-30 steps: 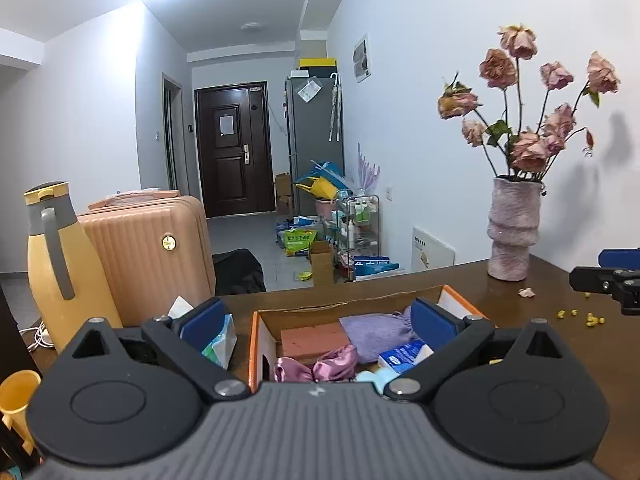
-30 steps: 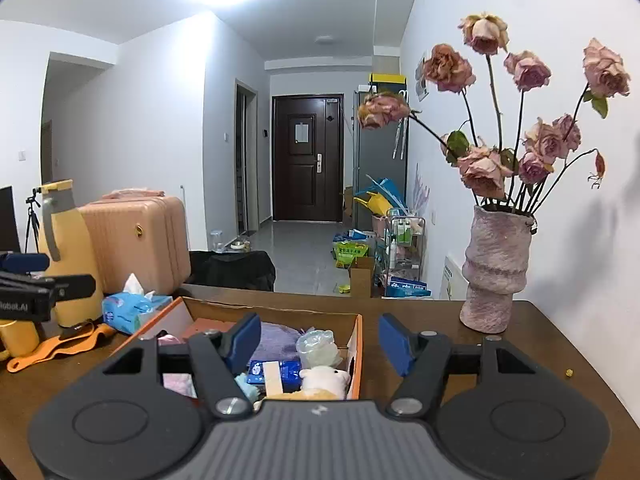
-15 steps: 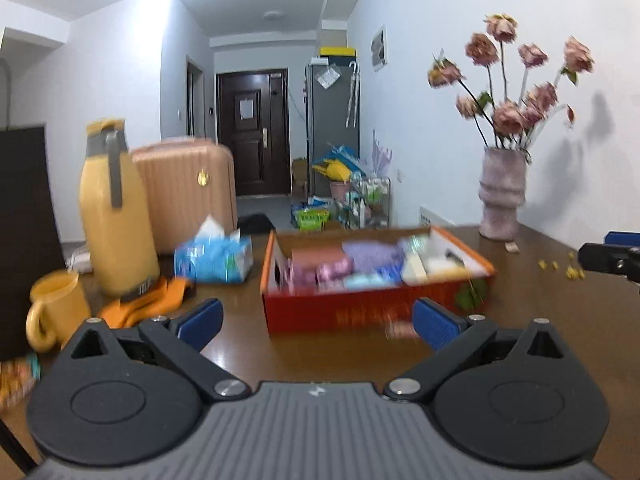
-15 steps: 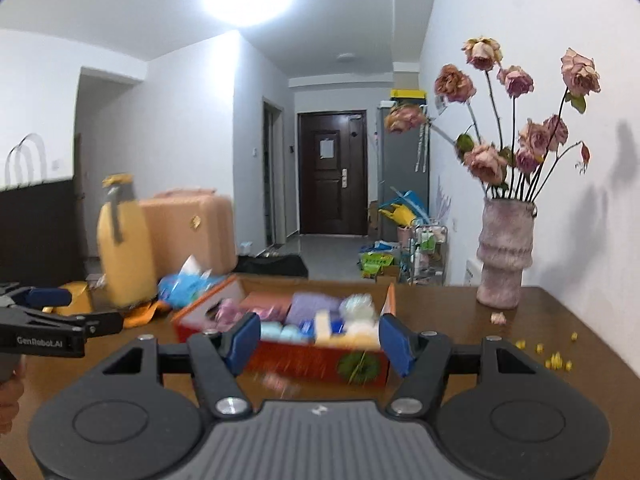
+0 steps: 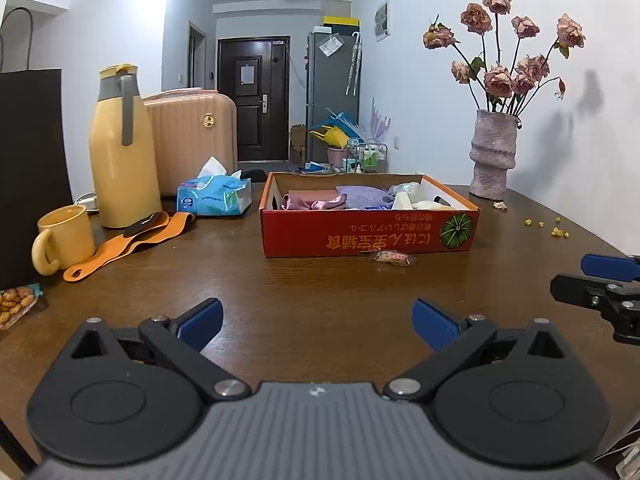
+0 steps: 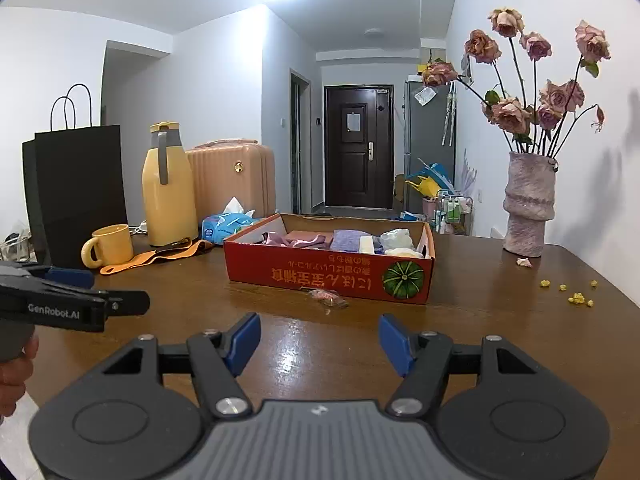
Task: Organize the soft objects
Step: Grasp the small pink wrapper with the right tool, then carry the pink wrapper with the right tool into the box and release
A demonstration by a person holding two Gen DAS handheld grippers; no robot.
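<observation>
Brown wooden table (image 5: 320, 300) fills the lower half of both views; white walls and a dark door at the end of a hallway behind.

Red cardboard box (image 5: 368, 236) sits mid-table, centre of frame in both views, open-topped, holding the soft objects: pink satin cloth (image 5: 316, 203), lavender cloth (image 5: 362, 196), white and pale items at its right end. Small wrapped candy (image 5: 394, 258) lies on the table just in front of the box.

Left gripper (image 5: 318, 320), lower centre of its own view: blue pads well apart, nothing between them, bare table beneath. Box lies beyond the tips, well apart from them. Right gripper (image 6: 320, 342): pads likewise apart and empty, box ahead and slightly up-frame, candy (image 6: 330, 298) between the box and the tips.

Left view only: snack packet (image 5: 18, 304) at the left edge; right gripper's fingers at the right edge. Right view only: black paper bag (image 6: 78, 184) with its handles at upper left; a hand (image 6: 14, 376) holding the left gripper's grip at the lower left edge; ceiling light.

Both views: yellow jug (image 5: 122, 152), yellow mug (image 5: 64, 240), orange strap (image 5: 132, 240), tissue pack (image 5: 216, 196), pink suitcase (image 5: 192, 136), vase of dried roses (image 5: 494, 152), yellow crumbs (image 5: 550, 228) to the right.
</observation>
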